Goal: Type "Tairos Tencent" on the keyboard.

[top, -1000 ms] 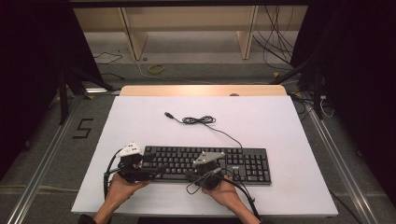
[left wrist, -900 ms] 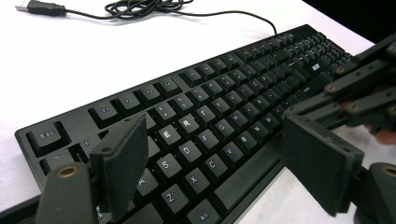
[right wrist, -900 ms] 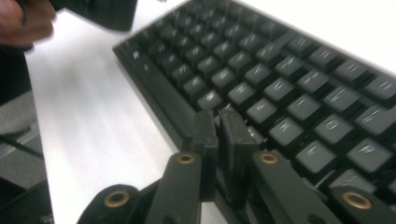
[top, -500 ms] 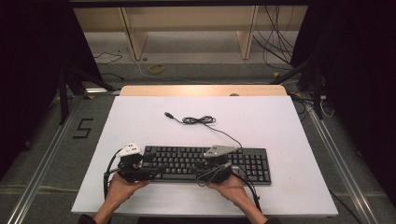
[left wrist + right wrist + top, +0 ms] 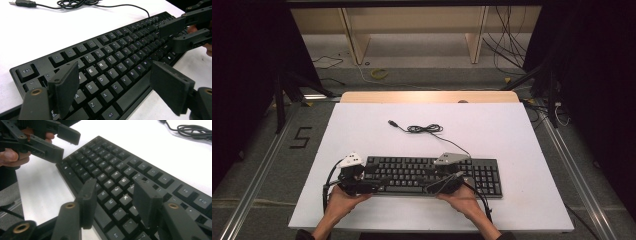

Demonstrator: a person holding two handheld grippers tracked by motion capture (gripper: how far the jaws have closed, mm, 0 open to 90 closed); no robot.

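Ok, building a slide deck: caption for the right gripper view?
Right gripper, jaws open, poised over the keyboard; left gripper beyond.

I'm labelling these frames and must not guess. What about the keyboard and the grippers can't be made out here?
- Keyboard front edge, high view: covered by both hands and grippers.
- Key legends, high view: too small.
- Keyboard's right end, left gripper view: behind the right gripper.
- Cable, right gripper view: cut by the top edge.
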